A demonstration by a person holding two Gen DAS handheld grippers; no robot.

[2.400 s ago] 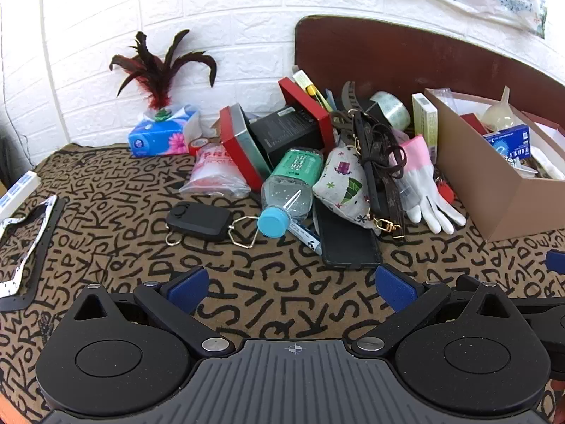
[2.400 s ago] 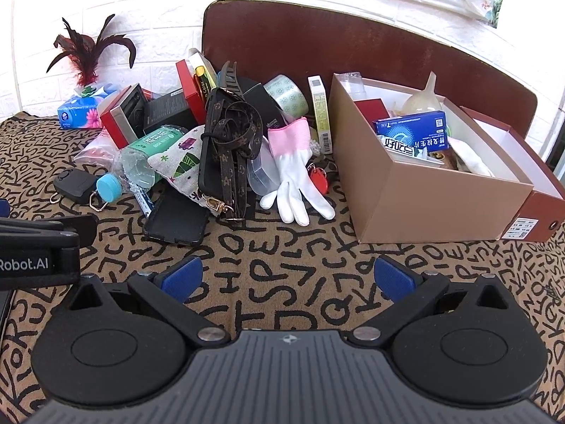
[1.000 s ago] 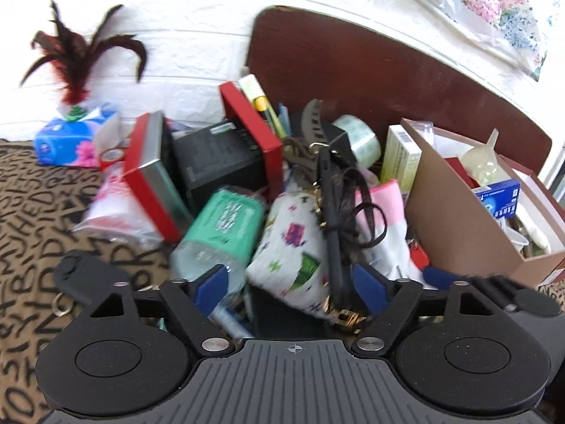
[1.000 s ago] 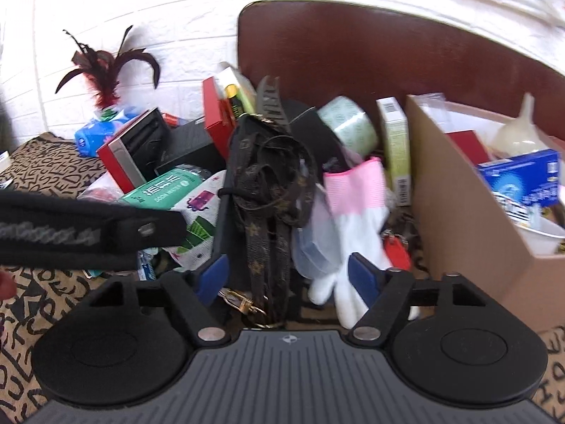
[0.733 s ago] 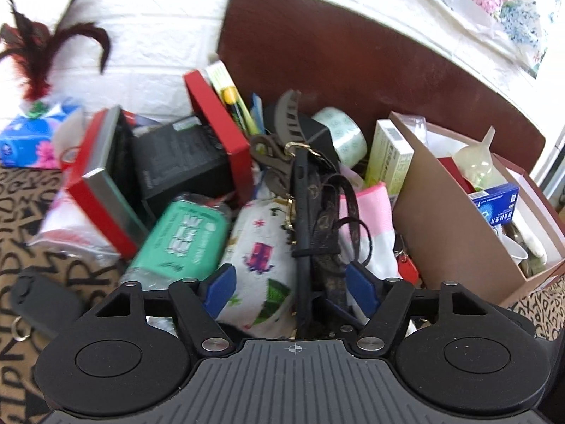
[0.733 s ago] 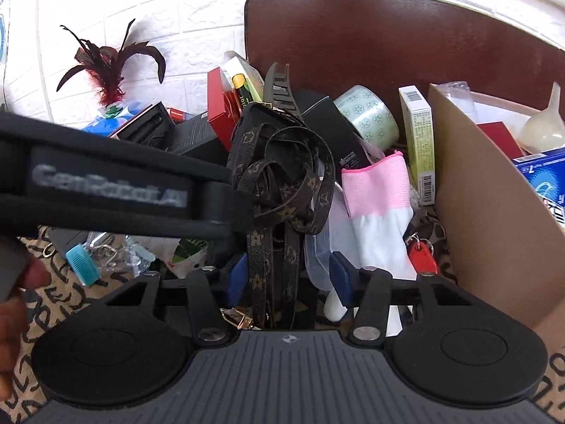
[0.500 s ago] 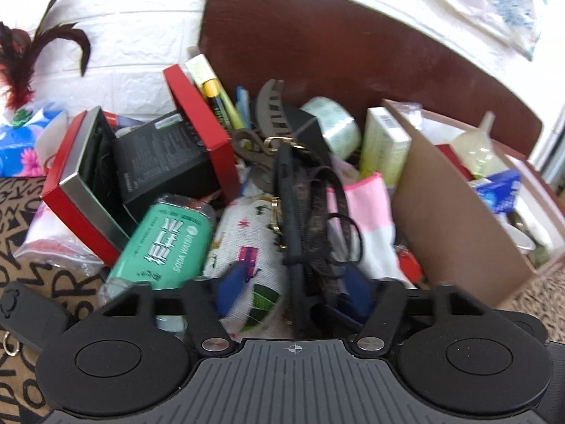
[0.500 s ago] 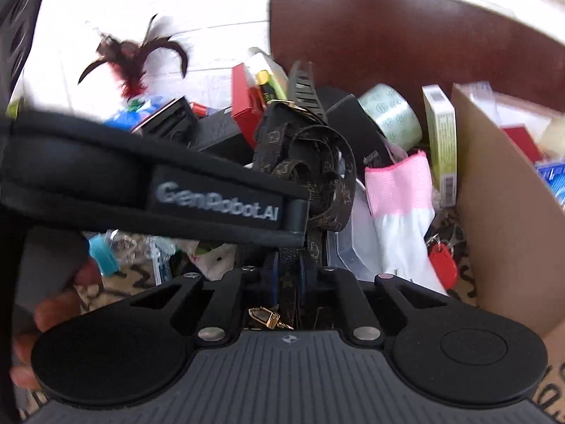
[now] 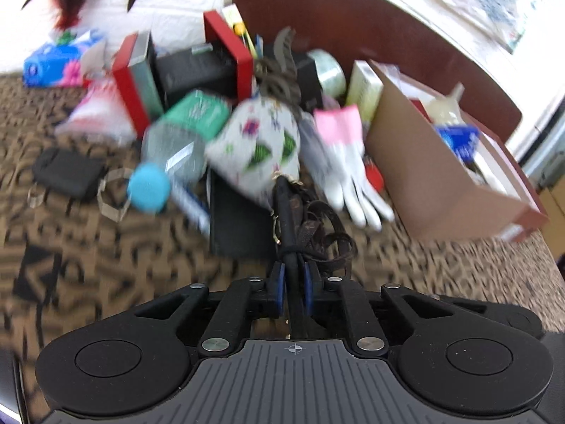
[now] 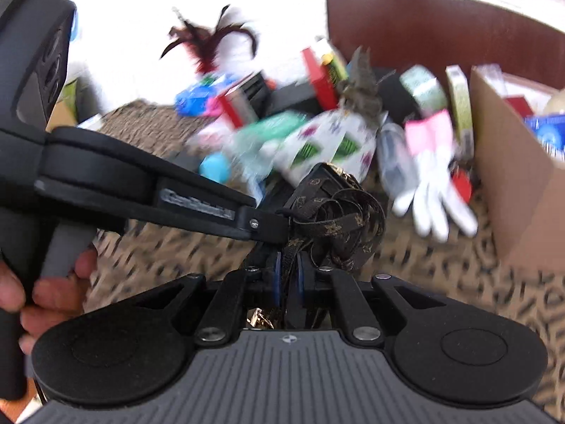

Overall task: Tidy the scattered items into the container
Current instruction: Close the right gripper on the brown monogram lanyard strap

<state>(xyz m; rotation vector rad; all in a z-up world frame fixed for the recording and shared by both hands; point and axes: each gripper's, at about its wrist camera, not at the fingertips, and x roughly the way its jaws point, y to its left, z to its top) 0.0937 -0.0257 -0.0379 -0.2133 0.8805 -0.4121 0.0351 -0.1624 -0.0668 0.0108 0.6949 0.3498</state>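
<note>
Clutter left of one cardboard box (image 9: 420, 173): one white glove (image 9: 348, 176), one printed pouch (image 9: 261, 141), one water bottle (image 9: 176, 141). Left gripper (image 9: 292, 284) and right gripper (image 10: 286, 277) each pinch together on one brown monogram strap (image 10: 339, 219), lifted near the box

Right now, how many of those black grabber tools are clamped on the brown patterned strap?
2. The left gripper pinches the brown patterned strap from the left side; the right gripper pinches it nearer the camera. Both are shut on it.
</note>
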